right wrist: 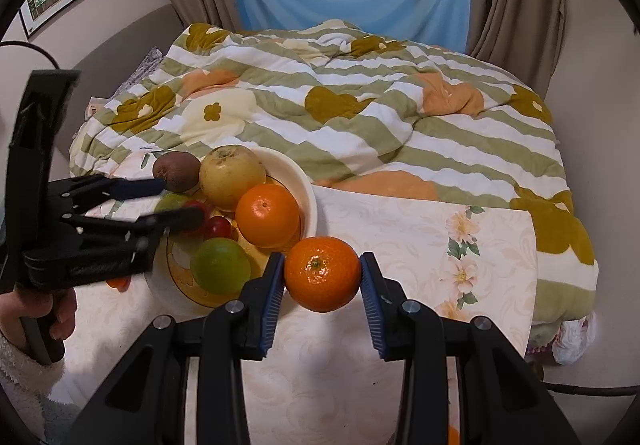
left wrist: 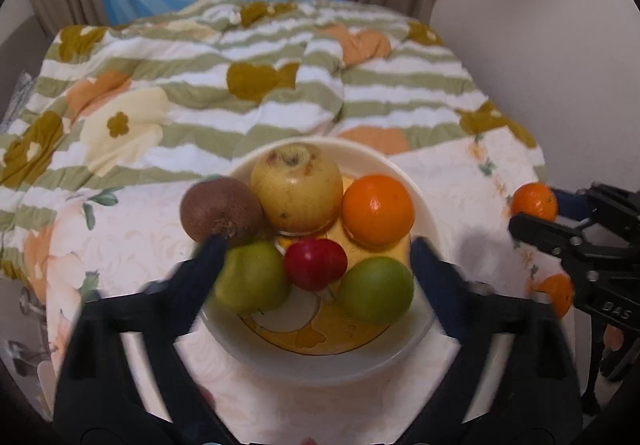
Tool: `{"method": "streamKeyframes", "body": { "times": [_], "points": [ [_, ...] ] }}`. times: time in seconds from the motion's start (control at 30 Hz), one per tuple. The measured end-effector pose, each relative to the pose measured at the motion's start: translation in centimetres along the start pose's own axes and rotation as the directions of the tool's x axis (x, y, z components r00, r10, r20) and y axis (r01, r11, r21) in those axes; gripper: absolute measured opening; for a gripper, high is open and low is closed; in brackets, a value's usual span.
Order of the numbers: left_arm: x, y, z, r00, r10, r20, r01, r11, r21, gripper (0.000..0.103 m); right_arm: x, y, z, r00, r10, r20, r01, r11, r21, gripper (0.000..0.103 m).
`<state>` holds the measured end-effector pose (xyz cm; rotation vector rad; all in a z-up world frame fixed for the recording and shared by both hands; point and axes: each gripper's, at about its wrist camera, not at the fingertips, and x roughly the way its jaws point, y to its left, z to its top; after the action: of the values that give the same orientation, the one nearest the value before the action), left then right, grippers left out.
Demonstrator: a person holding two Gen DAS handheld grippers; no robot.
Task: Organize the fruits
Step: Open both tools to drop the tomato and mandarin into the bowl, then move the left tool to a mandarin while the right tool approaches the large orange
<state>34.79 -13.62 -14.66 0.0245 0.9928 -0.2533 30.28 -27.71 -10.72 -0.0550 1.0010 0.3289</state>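
Observation:
A cream bowl [left wrist: 424,205] on the floral table holds a yellow apple [left wrist: 297,189], an orange [left wrist: 378,210], a small red fruit [left wrist: 315,263] and two green fruits [left wrist: 254,277] [left wrist: 376,290]. A brown kiwi [left wrist: 220,210] rests at the bowl's left rim. My left gripper [left wrist: 316,249] is open above the bowl, its left finger touching the kiwi. My right gripper [right wrist: 322,272] is shut on a mandarin [right wrist: 322,274], held to the right of the bowl [right wrist: 310,201]; the mandarin also shows in the left wrist view [left wrist: 534,201].
Another orange fruit [left wrist: 557,294] lies on the table behind the right gripper's body. A striped floral quilt [right wrist: 340,105] covers the bed behind the table. The table's right edge [right wrist: 534,285] is near. A wall stands on the right.

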Motion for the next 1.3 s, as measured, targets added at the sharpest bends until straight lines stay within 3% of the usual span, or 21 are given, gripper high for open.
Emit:
{"method": "streamKeyframes", "body": {
  "times": [0.5, 0.93, 1.17, 1.3],
  "points": [
    [-5.4, 3.3, -1.8, 0.996, 0.075, 0.047, -0.072, 0.995, -0.065, 0.103, -0.6, 1.1, 0.6, 0.999, 0.016, 0.030, -0.016, 1.000, -0.008, 0.035],
    [-8.4, 7.0, -5.3, 0.987, 0.153, 0.040, -0.145, 0.976, -0.160, 0.103, 2.9, 3.0, 0.3, 0.997, 0.080, 0.014, -0.080, 0.997, 0.016, 0.035],
    [-9.1, 8.0, -6.7, 0.988, 0.149, 0.033, -0.141, 0.973, -0.184, 0.103, 4.3, 3.5, -0.2, 0.996, 0.085, 0.010, -0.085, 0.996, 0.028, 0.035],
    [-9.2, 8.0, -7.1, 0.987, 0.158, 0.029, -0.150, 0.971, -0.186, 0.103, 4.4, 3.3, -0.3, 0.995, 0.101, 0.024, -0.102, 0.994, 0.040, 0.058]
  ]
}}
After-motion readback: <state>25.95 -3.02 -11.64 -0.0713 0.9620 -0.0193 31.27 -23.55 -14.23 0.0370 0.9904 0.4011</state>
